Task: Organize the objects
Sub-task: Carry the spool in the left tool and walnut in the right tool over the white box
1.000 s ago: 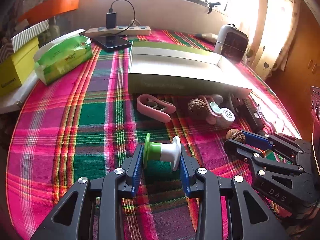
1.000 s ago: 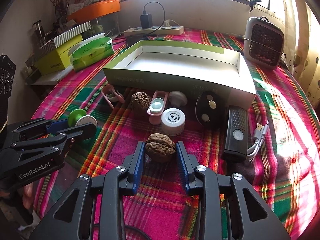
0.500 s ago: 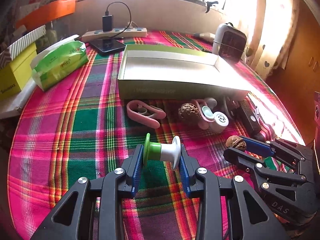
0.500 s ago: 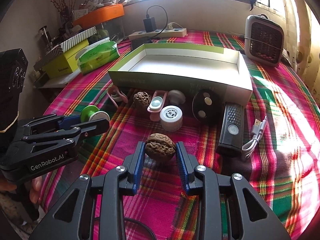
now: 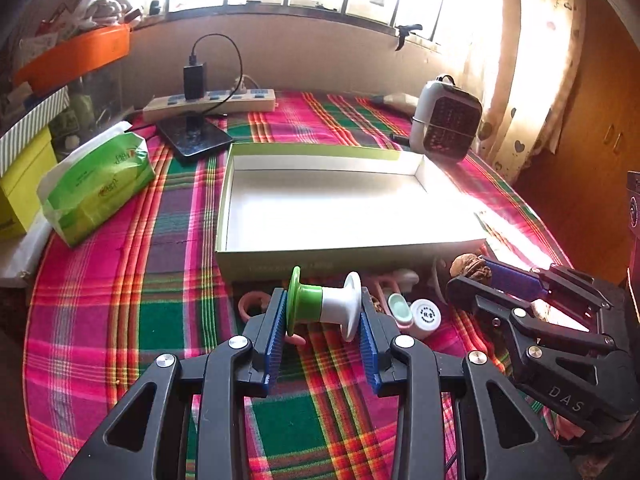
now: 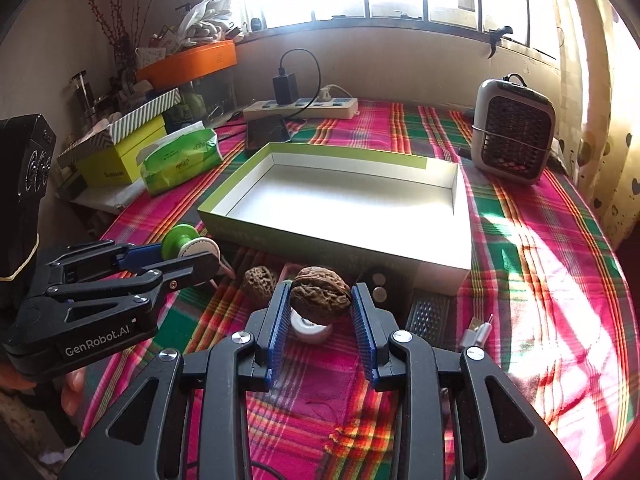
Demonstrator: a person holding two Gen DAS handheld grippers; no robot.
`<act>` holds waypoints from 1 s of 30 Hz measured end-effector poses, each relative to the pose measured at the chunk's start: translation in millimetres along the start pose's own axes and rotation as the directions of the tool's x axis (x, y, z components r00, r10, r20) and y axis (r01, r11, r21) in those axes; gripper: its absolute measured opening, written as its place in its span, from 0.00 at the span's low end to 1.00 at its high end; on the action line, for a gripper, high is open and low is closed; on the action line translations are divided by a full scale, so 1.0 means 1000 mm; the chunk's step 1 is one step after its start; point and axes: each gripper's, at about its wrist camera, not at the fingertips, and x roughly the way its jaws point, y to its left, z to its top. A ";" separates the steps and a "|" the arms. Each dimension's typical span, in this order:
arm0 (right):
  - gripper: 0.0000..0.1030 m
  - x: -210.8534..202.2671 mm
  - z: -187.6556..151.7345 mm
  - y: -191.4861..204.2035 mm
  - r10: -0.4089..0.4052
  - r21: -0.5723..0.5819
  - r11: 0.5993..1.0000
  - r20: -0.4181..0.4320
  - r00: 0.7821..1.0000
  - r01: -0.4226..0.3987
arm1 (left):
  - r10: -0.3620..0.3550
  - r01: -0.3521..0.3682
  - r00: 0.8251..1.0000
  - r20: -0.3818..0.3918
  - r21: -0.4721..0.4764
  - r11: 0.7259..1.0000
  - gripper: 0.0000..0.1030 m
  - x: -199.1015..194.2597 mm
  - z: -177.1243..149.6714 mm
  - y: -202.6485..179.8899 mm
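My left gripper (image 5: 323, 312) is shut on a green and white spool (image 5: 320, 303), held clear of the cloth just short of the box's near wall. My right gripper (image 6: 320, 305) is shut on a brown walnut (image 6: 320, 299), also lifted. The open box (image 5: 320, 200) with a white inside and green rim lies ahead with nothing in it. In the right wrist view the left gripper (image 6: 191, 251) with the spool (image 6: 188, 242) hangs at the left. In the left wrist view the right gripper (image 5: 474, 274) with the walnut (image 5: 470, 269) hangs at the right.
In front of the box lie a second walnut (image 6: 260, 280), a white jar (image 5: 426, 315), a pink clip (image 5: 252, 304), a black round item (image 6: 378, 282), a black remote (image 6: 428, 312) and a cable (image 6: 478, 328). A tissue pack (image 5: 96, 184), phone (image 5: 196, 138), power strip (image 5: 208, 102) and small heater (image 6: 512, 140) stand around.
Both grippers have risen with the spool and the walnut and come closer to the box's near wall. The items on the cloth now sit lower and partly hidden behind the held things.
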 end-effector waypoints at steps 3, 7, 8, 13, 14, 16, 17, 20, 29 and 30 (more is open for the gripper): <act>0.32 0.006 0.010 -0.003 -0.007 0.001 1.000 -0.002 1.000 0.007 | -0.014 0.014 1.000 -0.002 -0.007 1.000 0.30 0.007 0.011 0.003; 0.32 0.016 0.025 -0.007 -0.028 -0.008 1.000 -0.008 1.000 0.028 | -0.010 0.010 1.000 0.008 -0.008 1.000 0.30 0.015 0.028 0.005; 0.32 0.018 0.030 -0.009 -0.030 -0.008 1.000 -0.008 1.000 0.030 | -0.013 0.013 1.000 0.012 -0.003 1.000 0.30 0.016 0.032 0.005; 0.32 0.028 0.050 -0.015 -0.044 -0.020 0.999 -0.001 0.999 0.044 | 0.003 -0.003 1.000 0.023 0.009 1.000 0.30 0.025 0.054 0.007; 0.32 0.032 0.054 -0.016 -0.048 -0.017 0.999 -0.005 0.999 0.048 | 0.001 -0.001 1.000 0.023 0.013 1.000 0.30 0.027 0.058 0.007; 0.32 0.040 0.061 -0.020 -0.044 -0.008 0.999 -0.021 0.999 0.044 | 0.007 -0.008 1.000 0.021 0.013 1.000 0.30 0.034 0.066 0.009; 0.32 0.044 0.064 -0.022 -0.048 -0.002 0.999 -0.027 0.998 0.048 | 0.014 -0.014 1.000 0.018 0.019 1.000 0.30 0.038 0.069 0.009; 0.32 0.058 0.073 -0.029 -0.056 0.010 0.998 -0.048 0.997 0.056 | 0.018 -0.018 1.000 -0.001 0.023 1.000 0.30 0.051 0.078 0.011; 0.32 0.096 0.090 -0.044 -0.088 0.017 0.996 -0.108 0.990 0.091 | 0.023 -0.021 0.998 -0.055 0.029 0.999 0.30 0.086 0.098 0.013; 0.32 0.099 0.091 -0.046 -0.090 0.017 0.996 -0.114 0.989 0.092 | 0.024 -0.023 0.998 -0.058 0.022 0.999 0.30 0.089 0.100 0.014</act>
